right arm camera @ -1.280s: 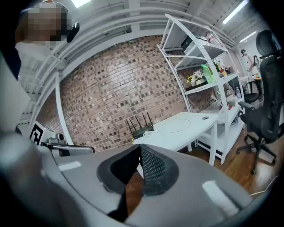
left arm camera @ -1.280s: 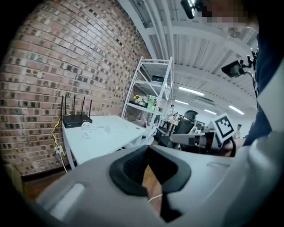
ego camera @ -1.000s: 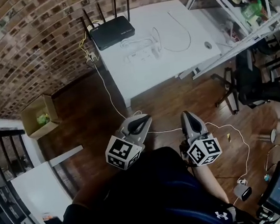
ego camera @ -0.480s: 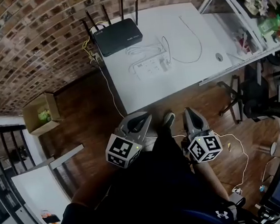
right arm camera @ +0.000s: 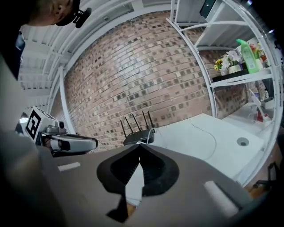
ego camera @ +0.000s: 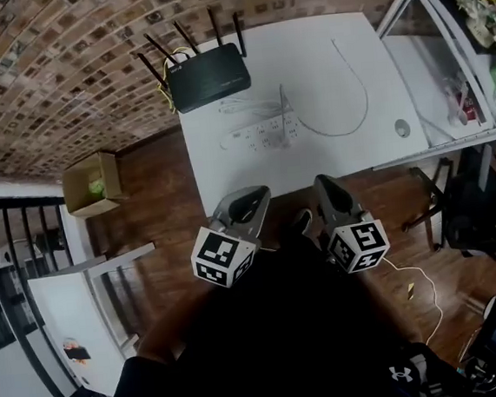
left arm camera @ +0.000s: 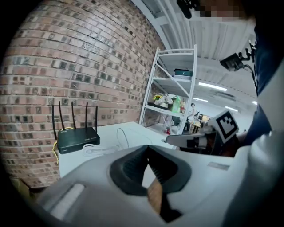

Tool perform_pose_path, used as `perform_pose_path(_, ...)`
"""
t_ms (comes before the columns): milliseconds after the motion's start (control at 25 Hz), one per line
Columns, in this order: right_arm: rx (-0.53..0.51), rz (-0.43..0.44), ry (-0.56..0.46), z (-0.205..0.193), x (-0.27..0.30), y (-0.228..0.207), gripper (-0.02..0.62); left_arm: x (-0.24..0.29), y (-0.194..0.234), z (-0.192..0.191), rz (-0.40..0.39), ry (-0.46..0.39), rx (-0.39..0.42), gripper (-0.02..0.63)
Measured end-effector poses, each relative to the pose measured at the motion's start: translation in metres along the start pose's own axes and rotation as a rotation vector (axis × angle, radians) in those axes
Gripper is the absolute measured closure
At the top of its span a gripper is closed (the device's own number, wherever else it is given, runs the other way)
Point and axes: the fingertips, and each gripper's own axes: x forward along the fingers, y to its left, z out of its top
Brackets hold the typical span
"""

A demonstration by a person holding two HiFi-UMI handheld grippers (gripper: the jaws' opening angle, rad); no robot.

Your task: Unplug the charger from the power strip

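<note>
1. Left gripper [left arm camera: 147,150]: I see its jaws pressed together with nothing between them.
2. Right gripper [right arm camera: 138,149]: its jaws are closed too, and empty.
3. I hold both side by side at the near edge of the white table [ego camera: 228,176], pointing across it.
4. The charger [ego camera: 288,125] sits plugged into the right end of the power strip [ego camera: 255,136], mid-table and well apart from both grippers, with only bare tabletop between.
5. A thin white cable [ego camera: 358,95] loops from the charger to the right, and the strip's own cord [ego camera: 244,108] lies bunched just behind it.
6. A black router [ego camera: 208,75] with four antennas stands behind the strip by the brick wall [ego camera: 60,63].
7. A cardboard box [ego camera: 92,184] sits on the floor to the left and a white shelf rack [ego camera: 465,50] stands to the right.
8. The router's print is too small for me to read.
</note>
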Motion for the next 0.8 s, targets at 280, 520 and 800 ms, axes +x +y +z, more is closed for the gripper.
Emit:
perform_pose_path(280,0.004,0.042,0.069,-0.009,0.024,-0.027,0.584,0.018,0.017,0.002,0.128,0.009,-0.011,0.603)
perform_pose_path(520,-0.018,0.006,0.106,-0.007,0.055,-0.031,0.583,0.024,0.055,-0.006,0.155,0.028,-0.002,0.603)
perform_pose_path(800,-0.152,0.003,0.254,-0.022,0.104,-0.024,0.408,0.040,0.106,-0.012,0.150,0.038,0.095,0.600)
